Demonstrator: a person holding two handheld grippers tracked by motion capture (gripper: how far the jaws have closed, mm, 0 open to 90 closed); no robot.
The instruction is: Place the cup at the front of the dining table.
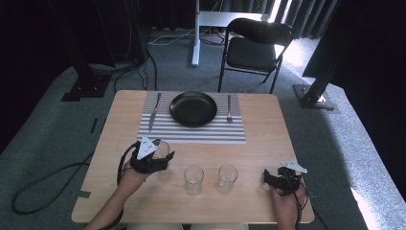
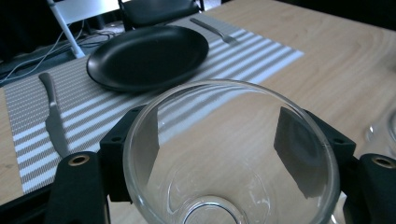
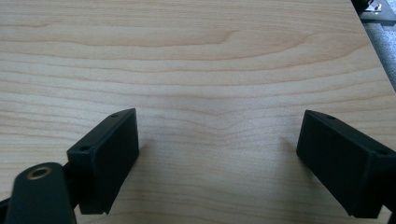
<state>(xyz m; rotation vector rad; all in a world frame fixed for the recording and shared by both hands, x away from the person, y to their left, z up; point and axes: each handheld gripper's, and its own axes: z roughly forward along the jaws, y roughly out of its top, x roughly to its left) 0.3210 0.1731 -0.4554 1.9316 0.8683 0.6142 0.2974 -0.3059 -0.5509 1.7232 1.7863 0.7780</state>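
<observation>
- plate (image 1: 193, 108) on the placemat (image 1: 191, 132) at the table's (image 1: 268, 143) far side; knife (image 1: 153, 112) to its left, fork (image 1: 229, 108) to its right
- 3 glasses in a row nearer the person: left glass (image 1: 163, 153), middle glass (image 1: 193, 179), right glass (image 1: 226, 178)
- chair (image 1: 256, 45) behind the table

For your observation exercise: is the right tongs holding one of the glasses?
No. The right tongs stand open over bare table, with nothing between the jaws.

Tabletop (image 3: 196, 56): pale wood, smooth, visible grain. Glass (image 2: 229, 154) between left claw (image 2: 229, 186) jaws: clear, glossy. Plate (image 2: 148, 56) beyond it: black, satin. Placemat (image 2: 93, 107): woven, striped. Claw jaws: matt black plastic.
</observation>
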